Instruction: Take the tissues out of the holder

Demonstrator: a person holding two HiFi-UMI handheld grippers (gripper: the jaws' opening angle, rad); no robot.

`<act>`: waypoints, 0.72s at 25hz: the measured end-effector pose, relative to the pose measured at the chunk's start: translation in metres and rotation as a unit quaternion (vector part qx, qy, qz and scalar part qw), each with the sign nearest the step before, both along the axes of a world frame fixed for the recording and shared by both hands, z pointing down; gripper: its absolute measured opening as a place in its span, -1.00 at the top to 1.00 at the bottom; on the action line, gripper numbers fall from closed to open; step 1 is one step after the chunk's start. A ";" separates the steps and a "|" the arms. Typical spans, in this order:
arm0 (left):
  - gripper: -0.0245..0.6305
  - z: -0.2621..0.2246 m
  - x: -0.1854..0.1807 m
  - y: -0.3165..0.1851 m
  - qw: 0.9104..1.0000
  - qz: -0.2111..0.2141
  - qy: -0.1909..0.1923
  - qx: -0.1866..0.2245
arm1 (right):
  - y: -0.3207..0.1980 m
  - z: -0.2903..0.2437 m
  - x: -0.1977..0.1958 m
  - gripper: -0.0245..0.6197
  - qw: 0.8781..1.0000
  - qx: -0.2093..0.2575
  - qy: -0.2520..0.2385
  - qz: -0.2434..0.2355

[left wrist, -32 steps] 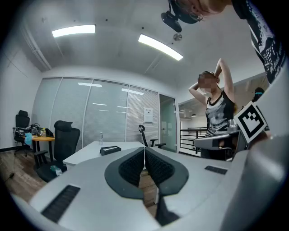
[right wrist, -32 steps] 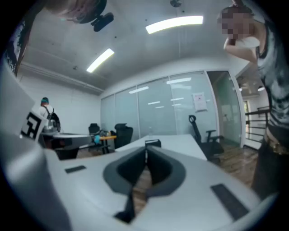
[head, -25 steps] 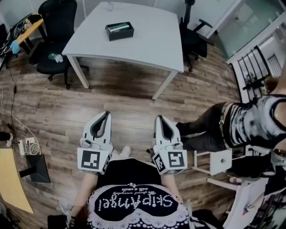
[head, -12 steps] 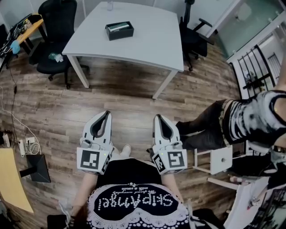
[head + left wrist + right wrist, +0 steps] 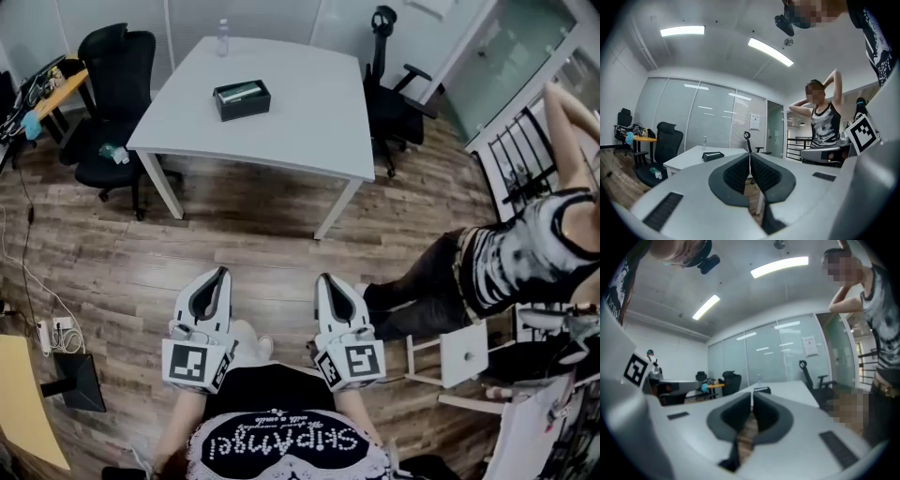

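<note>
A black tissue holder [image 5: 242, 98] with a pale slot on top sits on the white table [image 5: 309, 112], well ahead of me across the wooden floor. It shows small and far off in the left gripper view as the holder [image 5: 713, 155], and just past the jaw tips in the right gripper view as the holder [image 5: 761, 390]. My left gripper [image 5: 223, 273] and right gripper [image 5: 323, 278] are held side by side close to my body, far short of the table. Both point forward, jaws shut with nothing between them.
A clear bottle [image 5: 223, 37] stands at the table's far edge. Black office chairs flank the table, one chair [image 5: 114, 75] at left and one chair [image 5: 394, 80] at right. A person [image 5: 525, 253] stands close on my right beside white furniture [image 5: 459, 352]. Cables lie on the floor at left.
The head view has shifted so the table and holder sit a little lower and closer in frame. The person at right has raised an arm. Both grippers stay shut and low.
</note>
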State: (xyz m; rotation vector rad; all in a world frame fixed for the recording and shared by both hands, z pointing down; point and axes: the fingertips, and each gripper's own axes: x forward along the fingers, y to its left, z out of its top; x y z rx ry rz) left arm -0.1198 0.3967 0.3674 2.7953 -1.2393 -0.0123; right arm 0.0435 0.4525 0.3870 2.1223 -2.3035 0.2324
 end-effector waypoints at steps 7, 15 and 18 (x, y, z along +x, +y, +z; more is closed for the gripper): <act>0.82 0.002 0.007 -0.023 1.000 0.003 -0.002 -0.006 | -0.023 0.007 0.004 0.81 1.000 -0.014 -0.005 -0.003; 0.82 0.007 0.008 -0.087 1.000 0.019 -0.017 -0.008 | -0.080 0.010 0.013 0.81 1.000 -0.024 -0.010 0.014; 0.82 0.002 0.008 -0.113 0.999 0.029 -0.023 -0.001 | -0.108 0.005 0.012 0.81 1.000 -0.022 -0.007 0.014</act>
